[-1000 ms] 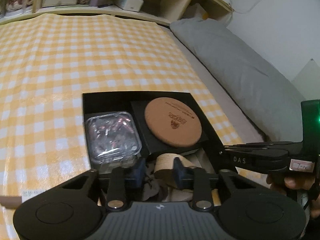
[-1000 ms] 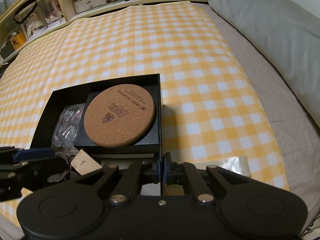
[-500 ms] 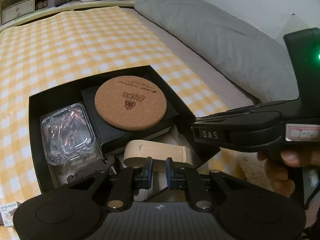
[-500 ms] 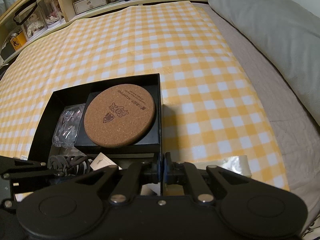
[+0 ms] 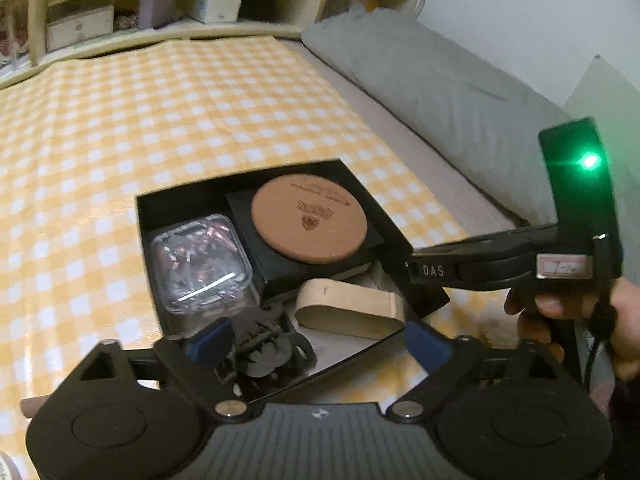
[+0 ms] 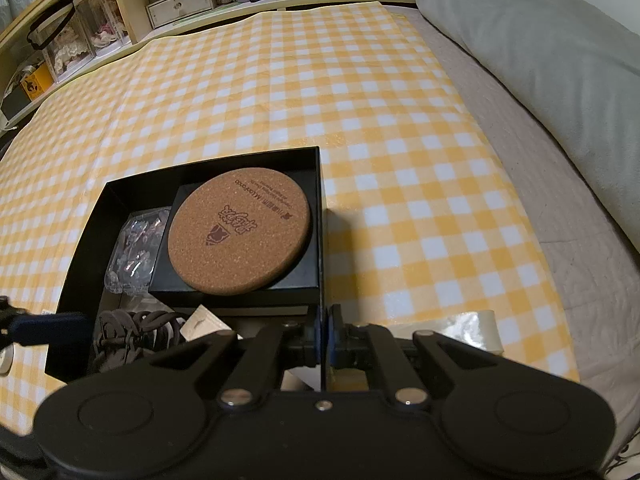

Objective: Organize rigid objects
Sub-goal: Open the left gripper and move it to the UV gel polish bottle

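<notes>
Coaster (image 6: 239, 231) on inner box (image 6: 236, 280), in tray (image 6: 86, 240), on cloth (image 6: 400, 140)

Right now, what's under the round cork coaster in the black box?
The cork coaster lies on a smaller black box, beside the clear plastic case, inside the big black box. What is in the smaller box is hidden.

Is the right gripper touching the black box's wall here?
Touching. The right wrist view shows the right gripper shut on the right-hand wall of the black box, the thin edge pinched between its blue pads with no gap.
</notes>
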A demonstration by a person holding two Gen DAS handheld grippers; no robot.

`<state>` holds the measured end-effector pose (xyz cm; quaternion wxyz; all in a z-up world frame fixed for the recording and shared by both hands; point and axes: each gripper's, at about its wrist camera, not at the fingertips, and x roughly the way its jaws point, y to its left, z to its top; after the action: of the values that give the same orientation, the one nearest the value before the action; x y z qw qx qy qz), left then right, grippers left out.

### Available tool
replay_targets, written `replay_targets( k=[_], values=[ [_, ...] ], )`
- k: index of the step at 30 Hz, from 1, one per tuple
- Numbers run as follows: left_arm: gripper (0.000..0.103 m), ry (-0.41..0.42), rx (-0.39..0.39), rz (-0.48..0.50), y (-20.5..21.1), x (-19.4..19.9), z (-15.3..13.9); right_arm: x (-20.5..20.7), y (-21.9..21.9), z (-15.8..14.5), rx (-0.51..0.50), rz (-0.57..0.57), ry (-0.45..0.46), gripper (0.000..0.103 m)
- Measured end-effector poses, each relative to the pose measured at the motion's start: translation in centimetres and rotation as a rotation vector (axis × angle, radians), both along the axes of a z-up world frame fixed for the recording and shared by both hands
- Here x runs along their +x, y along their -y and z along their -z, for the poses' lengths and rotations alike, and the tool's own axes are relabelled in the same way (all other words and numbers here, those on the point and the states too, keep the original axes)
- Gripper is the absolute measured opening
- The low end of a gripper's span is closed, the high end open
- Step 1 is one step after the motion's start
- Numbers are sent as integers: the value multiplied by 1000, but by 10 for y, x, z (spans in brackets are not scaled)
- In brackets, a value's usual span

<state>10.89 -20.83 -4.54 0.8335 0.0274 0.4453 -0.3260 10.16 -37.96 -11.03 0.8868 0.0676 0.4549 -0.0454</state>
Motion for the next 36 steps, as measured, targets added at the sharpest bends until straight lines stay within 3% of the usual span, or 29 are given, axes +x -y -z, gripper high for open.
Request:
replay_targets(
  k=[5, 13, 21, 28, 36],
  values=[
    [103, 31, -27, -19, -17, -4, -16, -1, 0, 0, -2, -1, 0, 4],
    [103, 91, -24, -77, -55, -7, -42, -1, 0, 0, -3, -1, -1, 4],
    [103, 126, 41, -189, -104, -2, -50, -1, 0, 0, -5, -1, 0, 4],
    [103, 106, 130, -301, -144, 10, -37, -1, -3, -2, -24, -7, -3, 4],
    [103, -38, 151, -405, -165, 25, 7, 2, -6, 0, -44, -12, -10, 4]
  ],
)
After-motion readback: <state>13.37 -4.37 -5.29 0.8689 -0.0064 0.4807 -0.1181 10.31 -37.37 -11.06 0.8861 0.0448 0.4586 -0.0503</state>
